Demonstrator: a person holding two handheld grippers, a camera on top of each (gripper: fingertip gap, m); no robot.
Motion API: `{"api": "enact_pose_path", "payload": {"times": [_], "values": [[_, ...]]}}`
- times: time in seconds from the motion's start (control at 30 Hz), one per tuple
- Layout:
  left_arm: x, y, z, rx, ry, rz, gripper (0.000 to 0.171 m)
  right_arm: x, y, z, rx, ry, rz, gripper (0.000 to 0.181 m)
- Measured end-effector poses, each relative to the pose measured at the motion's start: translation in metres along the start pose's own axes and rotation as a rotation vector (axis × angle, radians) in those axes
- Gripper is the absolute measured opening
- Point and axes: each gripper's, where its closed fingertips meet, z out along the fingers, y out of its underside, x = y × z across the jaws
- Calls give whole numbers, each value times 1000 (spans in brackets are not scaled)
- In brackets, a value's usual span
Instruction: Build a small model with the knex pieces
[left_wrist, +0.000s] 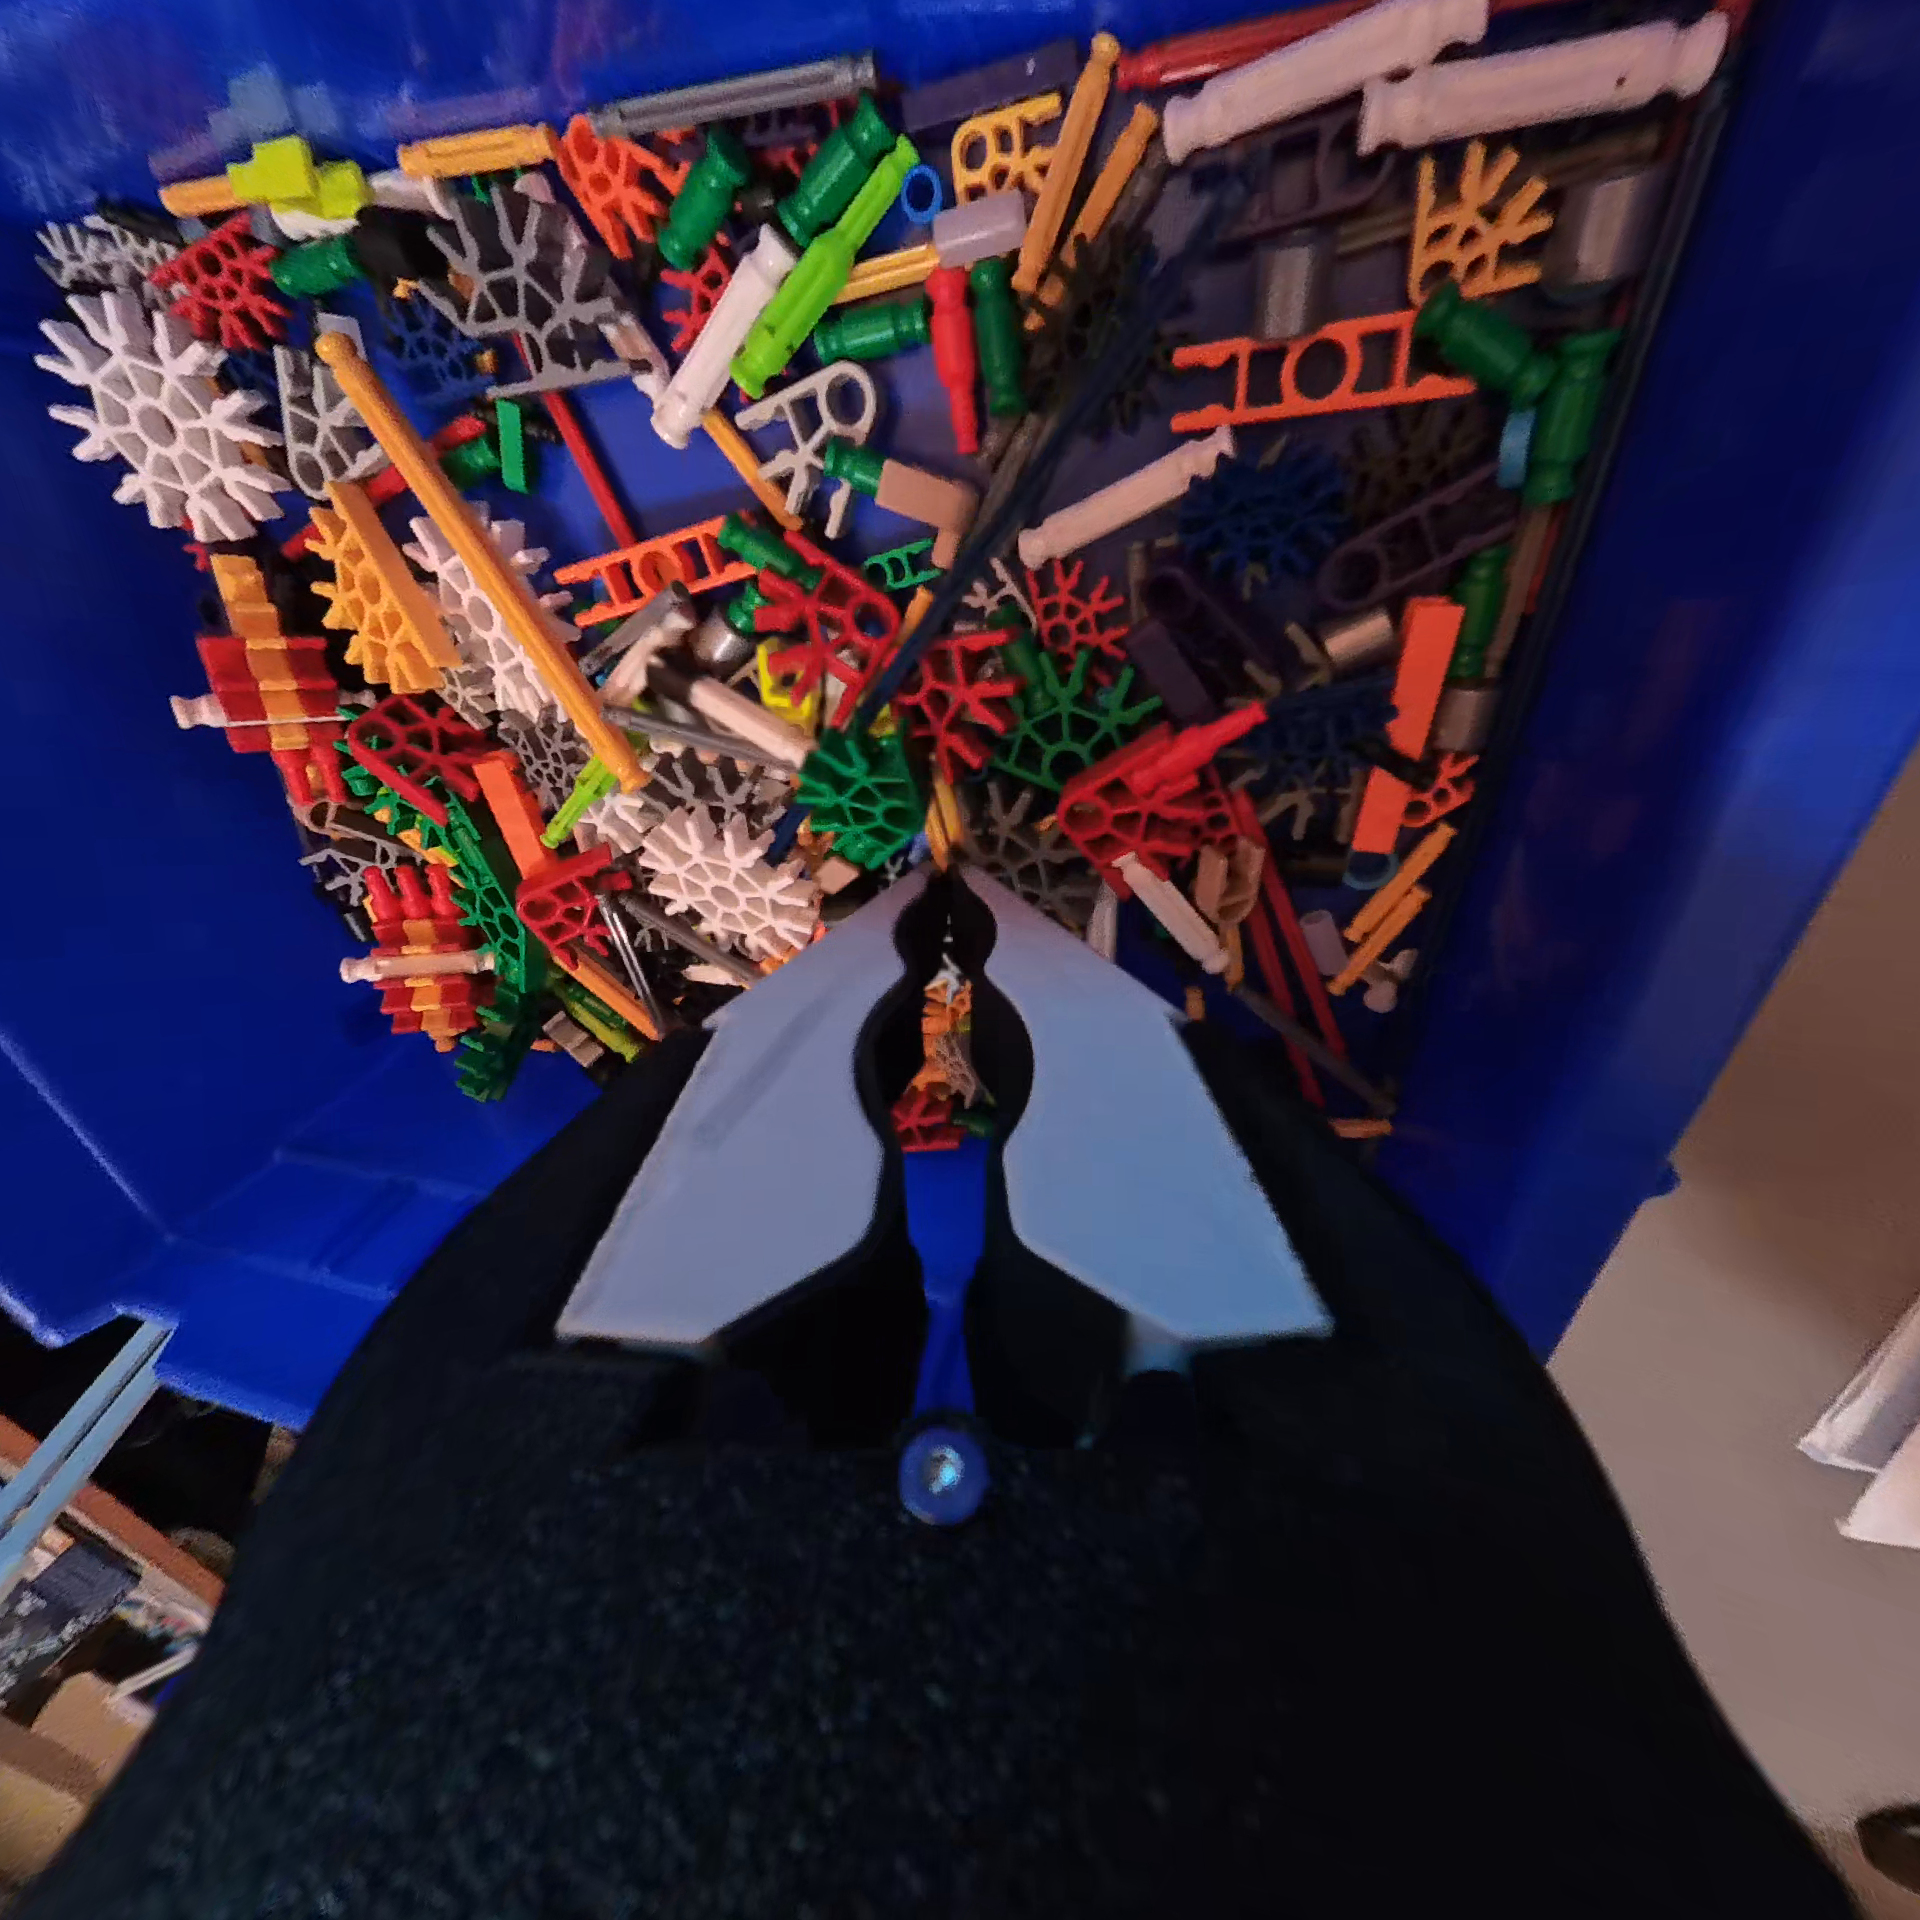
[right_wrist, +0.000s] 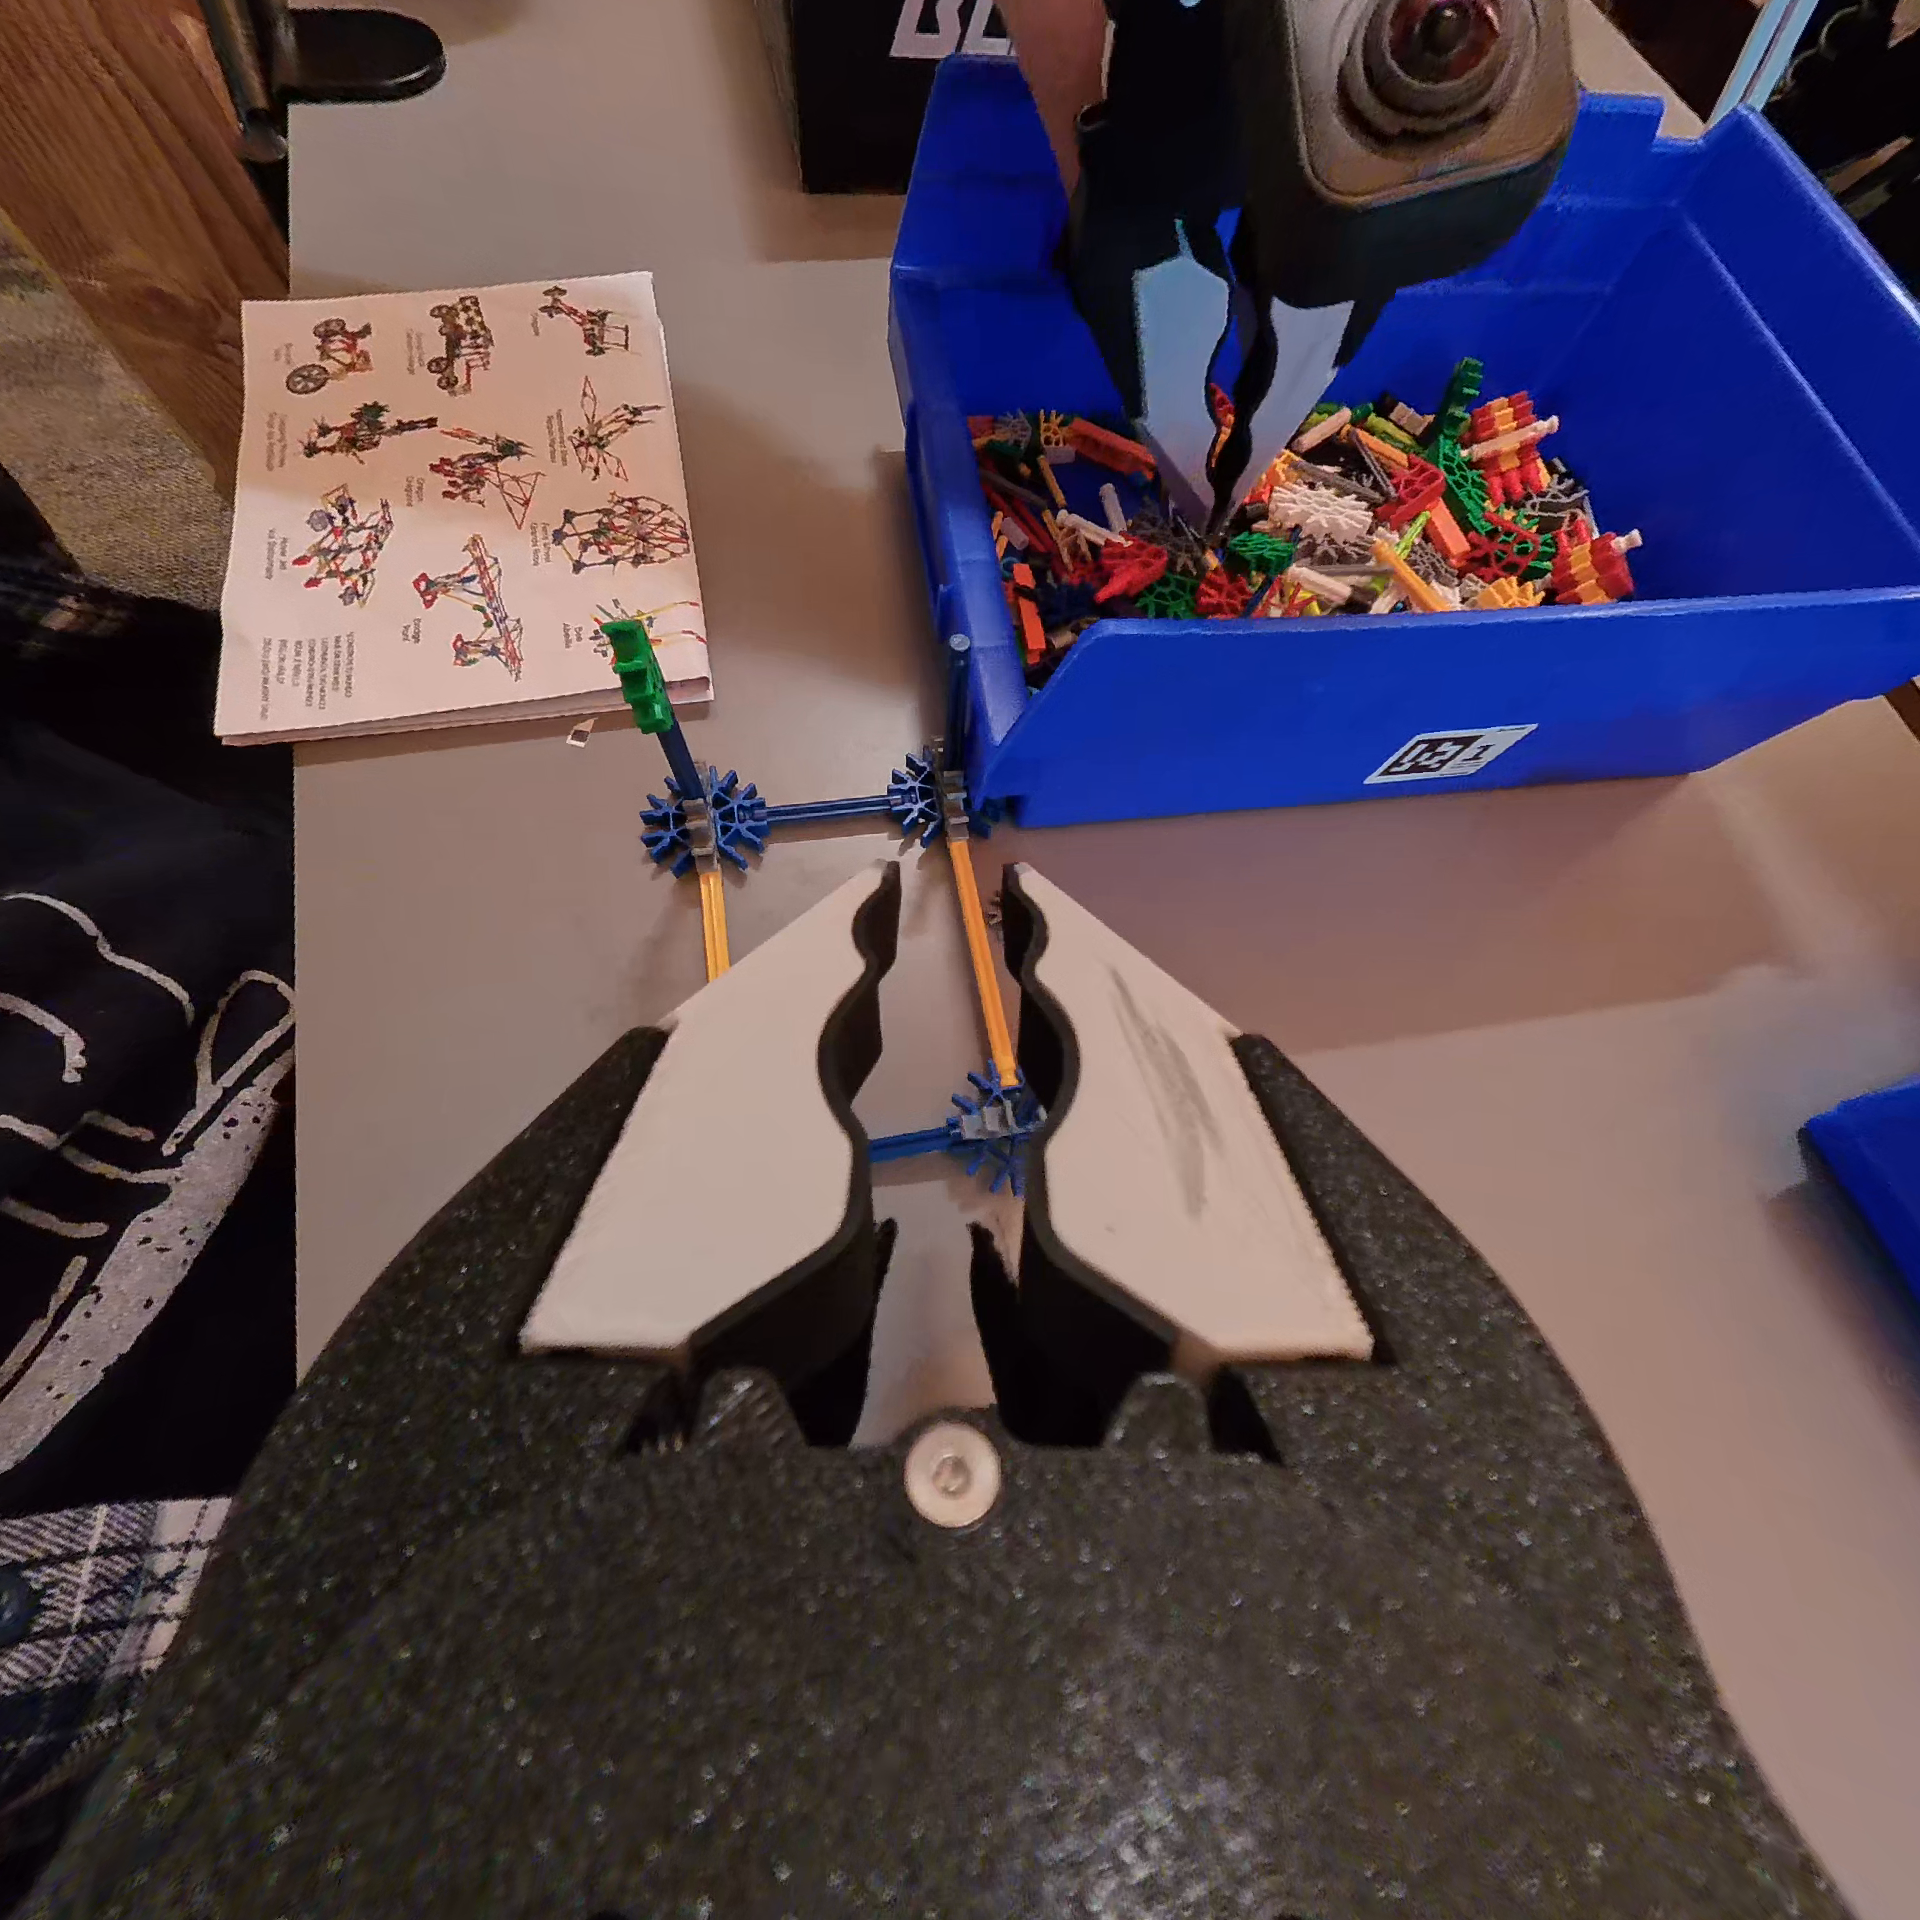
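Currently left gripper (left_wrist: 943, 883) digging into parts pile (left_wrist: 727, 582) inside blue bin (right_wrist: 1351, 696), jaws pressed nearly together, catch unclear. Right gripper (right_wrist: 951, 883) hovering, jaws spread, straddling yellow rod (right_wrist: 977, 966) of rod frame (right_wrist: 831, 810) on table (right_wrist: 1351, 935).

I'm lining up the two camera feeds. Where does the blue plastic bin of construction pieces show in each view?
Left wrist view: the blue plastic bin fills the upper picture, seen from above, with the left tongs shut at the pile.
Right wrist view: it sits upper right on the beige table.
Shared landmark: the white snowflake-shaped connector beside the left tongs' tips.
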Motion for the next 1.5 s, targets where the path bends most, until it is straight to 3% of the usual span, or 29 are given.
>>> {"api": "enact_pose_path", "payload": {"times": [0.2, 0.3, 0.43, 0.6, 0.9, 1.0, 1.17, 1.37, 1.5], "values": [[-7, -3, -14, 56, -49, -55, 1, 2, 0, 0, 2, 5, 6, 19], [-13, -2, -14, 36, -70, -52, 28, 2, 1, 1, 0, 4, 5, 19], [-11, -6, -4, -1, -43, -6, 36, 3, 2, 1, 1, 8, 8, 19], [-13, -12, 3, -8, -15, 9, 22, 4, 2, 0, 3, 11, 7, 19], [-20, -16, -12, 58, -63, -5, 22, 8, 1, -2, 13, 23, 13, 19], [-22, -30, -40, 207, -115, -55, 22, 13, -4, -4, 54, 27, 59, 19], [-16, -60, -96, 561, -148, -153, 21, 25, -26, -12, 189, 17, 187, 20], [20, -98, -191, 1149, 14, -173, 21, 22, -74, -9, 400, -74, 334, 27], [49, -107, -251, 1430, 115, -112, 21, 10, -113, -11, 574, -252, 445, 34]]}}
